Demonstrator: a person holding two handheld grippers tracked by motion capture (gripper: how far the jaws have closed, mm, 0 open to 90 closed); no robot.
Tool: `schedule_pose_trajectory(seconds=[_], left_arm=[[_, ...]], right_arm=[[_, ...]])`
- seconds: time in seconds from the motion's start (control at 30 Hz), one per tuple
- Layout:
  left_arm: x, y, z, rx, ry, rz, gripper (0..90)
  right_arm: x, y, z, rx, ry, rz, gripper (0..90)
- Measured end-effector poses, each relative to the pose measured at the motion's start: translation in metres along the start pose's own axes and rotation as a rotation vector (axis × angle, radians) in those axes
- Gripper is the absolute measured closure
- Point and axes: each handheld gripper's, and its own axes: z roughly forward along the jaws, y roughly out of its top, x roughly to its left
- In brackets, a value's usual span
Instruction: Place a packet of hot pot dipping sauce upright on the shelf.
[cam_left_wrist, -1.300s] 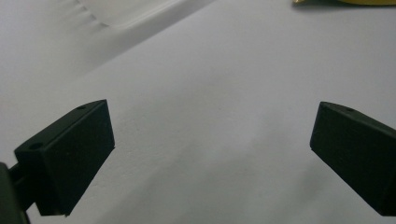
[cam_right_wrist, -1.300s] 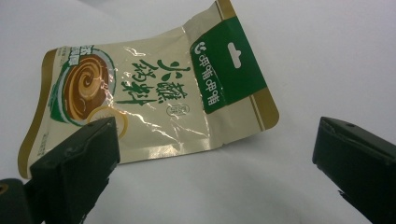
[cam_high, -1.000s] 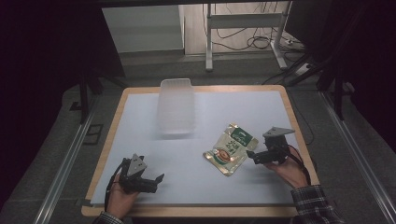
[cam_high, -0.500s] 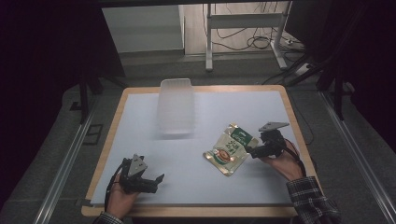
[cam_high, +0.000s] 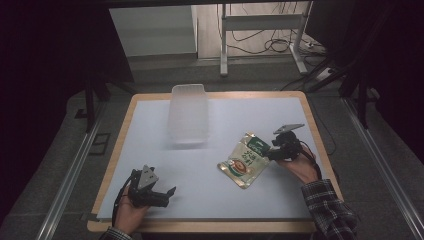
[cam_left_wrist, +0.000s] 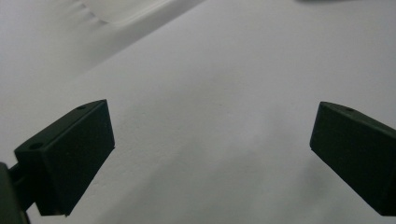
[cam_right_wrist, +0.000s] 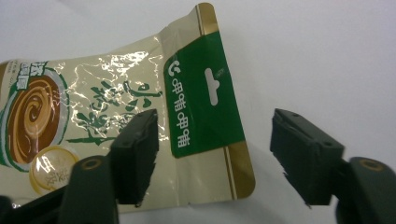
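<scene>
White mat (cam_high: 200, 165) | right gripper (cam_right_wrist: 212, 154) jaws closing, straddling pouch (cam_right_wrist: 116, 116) edge | left gripper (cam_left_wrist: 210, 154) jaws apart

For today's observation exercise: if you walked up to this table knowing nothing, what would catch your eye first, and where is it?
The shiny gold and green snack pouch lies flat on the white table, right of centre. The right gripper is at its green top edge, jaws either side of that edge, having just been closing but not yet pressing on it. A clear plastic tub stands toward the far side, and the left gripper rests open near the front left edge.
</scene>
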Motion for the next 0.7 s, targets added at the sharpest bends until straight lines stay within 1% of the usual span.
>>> schedule_pose_trajectory(seconds=[0.07, 0.1, 0.2, 0.23, 0.33, 0.37, 0.4, 0.47, 0.6, 0.67, 0.7], left_arm=[[0.0, 0.0, 0.0, 0.001, 0.001, 0.0, 0.0], [0.0, 0.0, 0.0, 0.001, 0.001, 0.001, 0.0], [0.0, 0.0, 0.0, 0.003, 0.0, 0.002, 0.0], [0.0, 0.0, 0.001, 0.004, 0.0, 0.003, 0.0], [0.0, 0.0, 0.001, 0.008, 0.001, 0.005, 0.0], [-0.001, 0.0, 0.001, 0.009, 0.001, 0.006, 0.0], [-0.001, 0.0, 0.001, 0.01, 0.0, 0.008, 0.0], [-0.001, 0.0, 0.002, 0.011, 0.001, 0.01, 0.0], [-0.001, 0.0, 0.002, 0.011, 0.003, 0.012, 0.0], [-0.002, 0.0, 0.002, 0.011, 0.005, 0.013, 0.0], [-0.002, 0.0, 0.002, 0.012, 0.005, 0.014, 0.0]], right_arm=[[-0.001, 0.002, 0.003, 0.007, 0.009, -0.007, 38.9], [-0.001, 0.003, 0.004, 0.013, 0.018, -0.002, 41.6], [-0.002, 0.005, 0.008, 0.021, 0.055, -0.009, 45.6], [-0.002, 0.006, 0.009, 0.027, 0.07, -0.007, 45.7], [-0.001, 0.008, 0.01, 0.015, 0.082, -0.012, 47.8], [0.0, 0.009, 0.009, 0.011, 0.078, -0.022, 49.1], [0.002, 0.012, 0.007, 0.001, 0.089, -0.029, 50.9], [0.003, 0.012, 0.007, 0.0, 0.093, -0.033, 51.8], [0.01, 0.017, 0.009, 0.006, 0.105, -0.063, 54.9], [0.015, 0.019, 0.015, 0.029, 0.119, -0.076, 57.9], [0.015, 0.019, 0.015, 0.029, 0.119, -0.076, 57.9]])
